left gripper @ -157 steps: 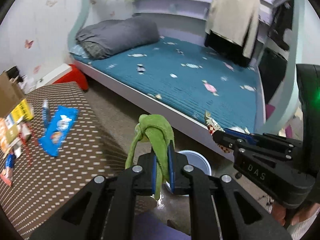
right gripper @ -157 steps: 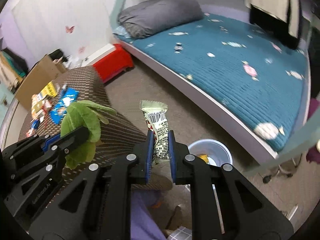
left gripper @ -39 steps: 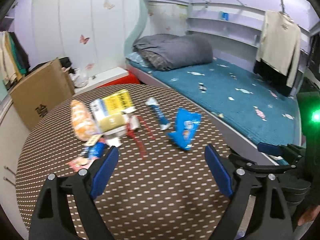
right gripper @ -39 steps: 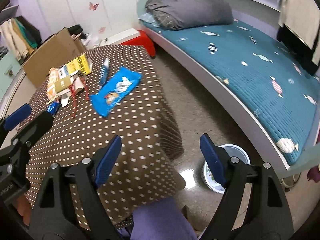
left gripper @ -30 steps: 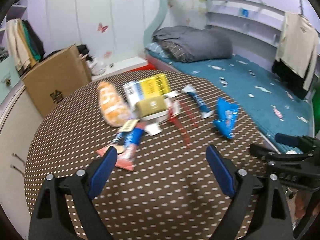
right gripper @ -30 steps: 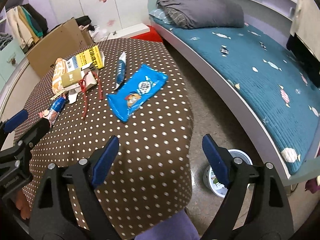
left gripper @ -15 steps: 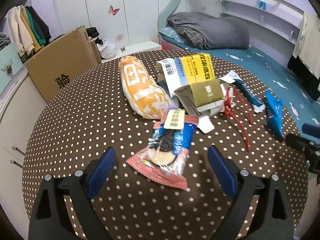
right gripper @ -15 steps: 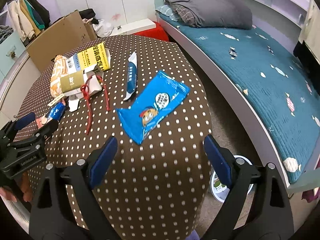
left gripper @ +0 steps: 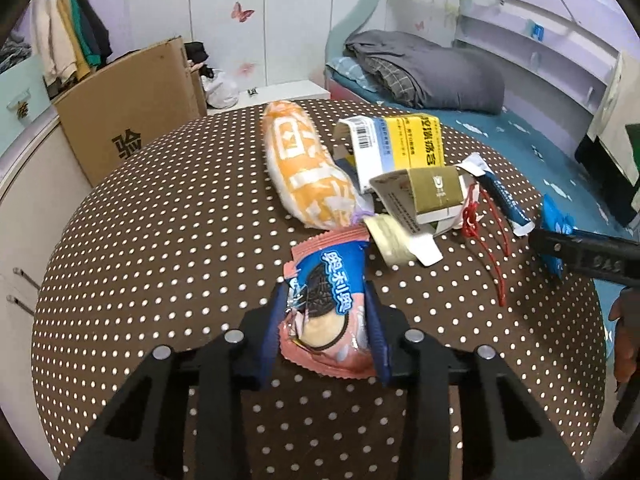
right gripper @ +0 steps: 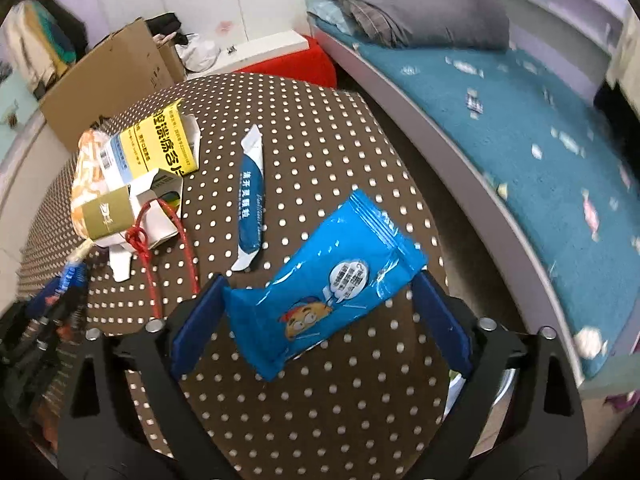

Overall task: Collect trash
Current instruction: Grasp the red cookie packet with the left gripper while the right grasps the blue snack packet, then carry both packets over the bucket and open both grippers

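A pink and blue cookie wrapper (left gripper: 340, 264) lies on the brown dotted tablecloth (left gripper: 160, 240). My left gripper (left gripper: 325, 300) is closing on it, and both blue pads touch its sides. A bright blue snack wrapper (right gripper: 340, 276) lies between the pads of my right gripper (right gripper: 318, 280). Those jaws are closing too, but they still stand wide around the wrapper without pressing it. More litter sits behind: an orange bag (left gripper: 304, 172), a yellow box (left gripper: 404, 148), a gold and white carton (left gripper: 432, 192), a red string (left gripper: 488, 240) and a blue and white sachet (right gripper: 252, 200).
A cardboard box (left gripper: 128, 120) stands beyond the table's far left edge. A bed with a teal cover (right gripper: 520, 120) runs along the right, with a red box (right gripper: 296, 64) at its head. A pale bin (right gripper: 500, 384) shows on the floor past the right pad.
The left jaws have drawn in from wide apart onto the cookie wrapper. The right gripper has moved forward so the blue wrapper now lies between its pads, which have narrowed a little.
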{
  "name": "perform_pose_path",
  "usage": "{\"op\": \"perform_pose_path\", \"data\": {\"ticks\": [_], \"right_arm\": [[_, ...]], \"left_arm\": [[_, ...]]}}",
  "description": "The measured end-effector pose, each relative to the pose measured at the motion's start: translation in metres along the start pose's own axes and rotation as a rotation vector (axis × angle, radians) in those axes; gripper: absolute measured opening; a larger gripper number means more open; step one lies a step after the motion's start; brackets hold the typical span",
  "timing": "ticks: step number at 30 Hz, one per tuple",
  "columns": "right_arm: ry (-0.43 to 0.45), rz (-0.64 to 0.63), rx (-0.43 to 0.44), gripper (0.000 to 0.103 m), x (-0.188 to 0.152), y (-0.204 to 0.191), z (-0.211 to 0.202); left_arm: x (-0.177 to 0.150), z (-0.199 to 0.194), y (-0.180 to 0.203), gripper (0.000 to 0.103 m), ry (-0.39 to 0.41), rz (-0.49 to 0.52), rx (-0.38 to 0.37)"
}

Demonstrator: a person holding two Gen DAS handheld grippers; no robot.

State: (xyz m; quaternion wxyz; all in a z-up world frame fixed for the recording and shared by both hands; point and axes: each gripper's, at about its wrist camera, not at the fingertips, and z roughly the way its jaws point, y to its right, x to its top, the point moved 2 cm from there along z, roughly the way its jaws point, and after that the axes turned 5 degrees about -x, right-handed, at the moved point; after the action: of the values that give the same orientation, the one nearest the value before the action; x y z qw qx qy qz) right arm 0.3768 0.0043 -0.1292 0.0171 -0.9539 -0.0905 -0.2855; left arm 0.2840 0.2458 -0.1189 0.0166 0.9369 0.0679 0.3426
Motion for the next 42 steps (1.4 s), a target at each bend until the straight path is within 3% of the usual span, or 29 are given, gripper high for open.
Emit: {"op": "perform_pose_path", "data": {"ticks": [1, 2, 6, 14, 29, 42], "right_arm": [[0.014, -0.015, -0.047, 0.055, -0.001, 0.0, -0.002], [0.013, -0.011, -0.041, 0.051, -0.002, 0.001, -0.003], [0.013, 0.014, 0.032, 0.042, -0.005, 0.011, -0.01], [0.039, 0.009, 0.068, 0.028, -0.022, 0.021, -0.028], [0.095, 0.064, 0.073, 0.026, -0.045, 0.064, -0.064], [0.097, 0.163, 0.041, 0.026, -0.071, 0.127, -0.08]], "left_arm": [[-0.001, -0.003, -0.001, 0.037, 0.006, -0.003, 0.0], [-0.002, -0.006, -0.001, 0.037, 0.012, -0.007, 0.002], [-0.004, -0.018, -0.004, 0.037, 0.037, -0.037, 0.004], [-0.002, -0.036, 0.011, 0.037, 0.08, -0.023, -0.008], [0.001, -0.044, 0.073, 0.037, 0.106, 0.074, -0.07], [0.001, -0.04, 0.157, 0.037, 0.102, 0.2, -0.158]]}}
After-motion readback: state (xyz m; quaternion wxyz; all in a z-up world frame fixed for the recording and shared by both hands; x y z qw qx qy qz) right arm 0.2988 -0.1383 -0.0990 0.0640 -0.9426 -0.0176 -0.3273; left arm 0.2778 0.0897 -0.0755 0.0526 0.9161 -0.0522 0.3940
